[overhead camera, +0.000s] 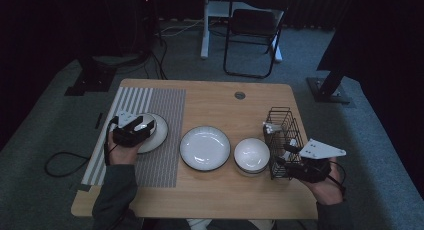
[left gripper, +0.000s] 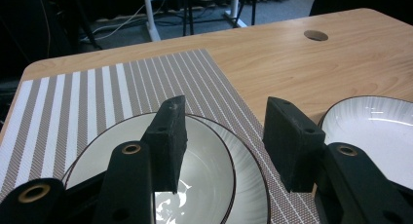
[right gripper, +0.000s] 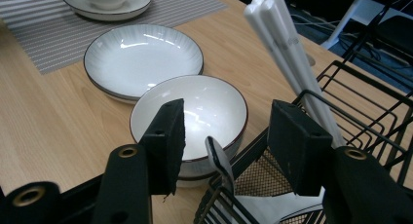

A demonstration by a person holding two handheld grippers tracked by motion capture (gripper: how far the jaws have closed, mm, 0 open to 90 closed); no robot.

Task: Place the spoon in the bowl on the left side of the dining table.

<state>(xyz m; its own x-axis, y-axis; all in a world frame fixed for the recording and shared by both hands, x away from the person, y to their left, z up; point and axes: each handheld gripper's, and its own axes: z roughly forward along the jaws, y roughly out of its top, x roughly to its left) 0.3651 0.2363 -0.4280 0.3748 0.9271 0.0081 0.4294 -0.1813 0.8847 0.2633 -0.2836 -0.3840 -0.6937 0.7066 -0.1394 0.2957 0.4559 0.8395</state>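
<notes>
Dim lab or studio: black curtains, stand bases, folding chair (overhead camera: 252, 30), floor cables.

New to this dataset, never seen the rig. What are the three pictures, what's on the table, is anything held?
No robot here: a person holds a two-jaw gripper in each hand. The high view looks down on the wooden table; the other two pictures come from cameras riding on each gripper, looking along its black jaws.

The left gripper hovers over a bowl on a plate, which sits on a striped placemat; its jaws stand open and grip nothing. The right gripper is at a black wire basket that holds white utensil handles, open too, with a utensil handle between its jaws. Between them lie a white plate and a white bowl.
</notes>
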